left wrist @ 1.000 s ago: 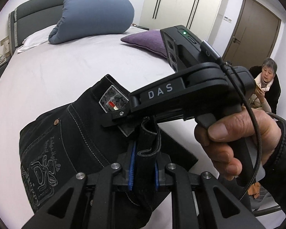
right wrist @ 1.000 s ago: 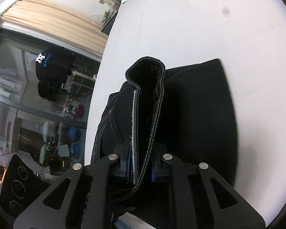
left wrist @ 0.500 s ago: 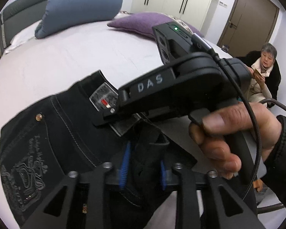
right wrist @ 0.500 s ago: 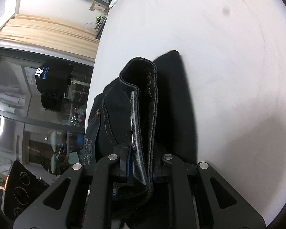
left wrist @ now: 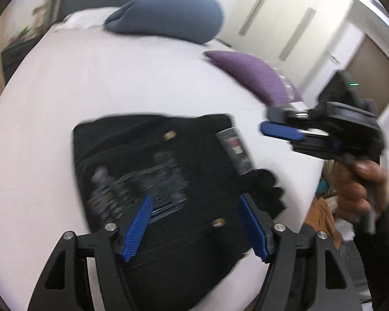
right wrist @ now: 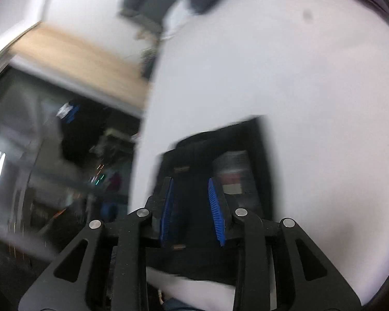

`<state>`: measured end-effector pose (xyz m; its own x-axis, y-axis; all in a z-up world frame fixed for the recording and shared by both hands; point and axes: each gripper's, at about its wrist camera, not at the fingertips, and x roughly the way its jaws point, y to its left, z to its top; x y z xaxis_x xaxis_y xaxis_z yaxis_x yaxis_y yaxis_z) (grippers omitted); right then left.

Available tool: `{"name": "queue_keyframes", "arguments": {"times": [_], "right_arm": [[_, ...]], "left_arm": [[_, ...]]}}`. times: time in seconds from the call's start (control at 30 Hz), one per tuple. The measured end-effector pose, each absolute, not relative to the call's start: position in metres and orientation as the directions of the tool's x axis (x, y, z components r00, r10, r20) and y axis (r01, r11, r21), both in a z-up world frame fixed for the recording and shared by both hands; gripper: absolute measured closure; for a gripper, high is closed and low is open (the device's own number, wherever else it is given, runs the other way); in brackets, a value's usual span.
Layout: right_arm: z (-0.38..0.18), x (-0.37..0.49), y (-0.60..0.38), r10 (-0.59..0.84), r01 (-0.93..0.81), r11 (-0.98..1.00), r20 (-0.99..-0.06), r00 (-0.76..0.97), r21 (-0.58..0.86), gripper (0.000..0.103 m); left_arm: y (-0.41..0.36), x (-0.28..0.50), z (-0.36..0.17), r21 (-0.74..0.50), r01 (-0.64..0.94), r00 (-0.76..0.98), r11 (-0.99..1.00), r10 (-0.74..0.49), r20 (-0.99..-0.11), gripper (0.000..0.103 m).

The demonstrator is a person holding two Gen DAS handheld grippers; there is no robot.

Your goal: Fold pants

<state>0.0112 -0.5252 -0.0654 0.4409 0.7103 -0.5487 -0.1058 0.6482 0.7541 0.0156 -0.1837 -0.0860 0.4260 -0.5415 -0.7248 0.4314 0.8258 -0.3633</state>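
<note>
The black pants (left wrist: 155,165) lie folded into a flat packet on the white bed (left wrist: 116,77), back pocket embroidery and grey label facing up. My left gripper (left wrist: 195,228) hovers just over their near edge. Its jaws are opening, with no cloth pinched between the blue pads (left wrist: 137,228). My right gripper (left wrist: 275,120), held by a hand (left wrist: 360,189), floats to the right of the pants. In the right wrist view the right gripper (right wrist: 192,210) is above the pants (right wrist: 259,155), its jaws opening a little with nothing held.
A blue pillow (left wrist: 168,7) and a purple pillow (left wrist: 256,75) lie at the far side of the bed. Wardrobe doors (left wrist: 285,26) stand behind. The bed's edge drops away on the right. A dark window (right wrist: 51,155) and a beige curtain (right wrist: 77,57) flank the bed.
Both grippers have let go of the folded edge they pinched and pulled back. The pants now lie flat on the bed. The right gripper has moved away to the right.
</note>
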Motion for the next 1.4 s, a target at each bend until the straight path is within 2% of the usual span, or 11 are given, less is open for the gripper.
{"name": "queue_keyframes", "arguments": {"times": [0.1,0.17,0.27,0.43,0.5,0.6,0.93,1.07,1.23,1.33,1.4], "right_arm": [[-0.095,0.011,-0.487,0.688,-0.105,0.708,-0.648,0.326,0.699,0.075],[-0.133,0.006,-0.485,0.628,-0.006,0.760,-0.732,0.263,0.650,0.081],[-0.153,-0.011,-0.506,0.681,0.048,0.673,-0.644,0.349,0.738,0.088],[-0.153,-0.021,-0.516,0.661,0.091,0.667,-0.643,0.387,0.740,0.091],[-0.157,-0.020,-0.515,0.649,0.096,0.678,-0.654,0.389,0.729,0.092],[-0.160,-0.018,-0.507,0.640,0.116,0.676,-0.657,0.399,0.728,0.097],[-0.161,-0.018,-0.520,0.624,0.124,0.683,-0.662,0.415,0.720,0.103],[-0.133,-0.008,-0.507,0.588,0.131,0.724,-0.705,0.397,0.678,0.098],[-0.087,0.021,-0.466,0.667,-0.049,0.691,-0.610,0.428,0.721,0.098],[-0.102,0.045,-0.454,0.698,-0.042,0.664,-0.599,0.393,0.747,0.098],[-0.147,0.058,-0.465,0.648,0.072,0.703,-0.679,0.345,0.708,0.103]], "left_arm": [[-0.173,0.016,-0.103,-0.367,0.413,0.413,0.833,-0.530,-0.740,0.033],[-0.168,0.017,-0.110,-0.377,0.399,0.391,0.836,-0.527,-0.755,0.044],[-0.155,0.023,-0.097,-0.382,0.396,0.433,0.835,-0.537,-0.724,0.046],[-0.157,0.087,-0.068,-0.329,0.378,0.524,0.865,-0.493,-0.695,0.046],[-0.178,0.116,-0.079,-0.282,0.425,0.474,0.860,-0.477,-0.740,0.046],[-0.186,0.133,-0.123,-0.290,0.413,0.330,0.863,-0.438,-0.836,0.062],[-0.172,-0.033,-0.118,-0.131,0.583,0.436,0.802,-0.445,-0.782,0.062],[-0.165,-0.030,-0.120,-0.174,0.591,0.397,0.788,-0.472,-0.787,0.062],[-0.170,-0.039,-0.121,-0.127,0.598,0.416,0.791,-0.441,-0.795,0.062],[-0.166,-0.035,-0.123,-0.166,0.591,0.397,0.790,-0.464,-0.792,0.062],[-0.171,-0.028,-0.124,-0.177,0.590,0.390,0.788,-0.470,-0.792,0.062]]}}
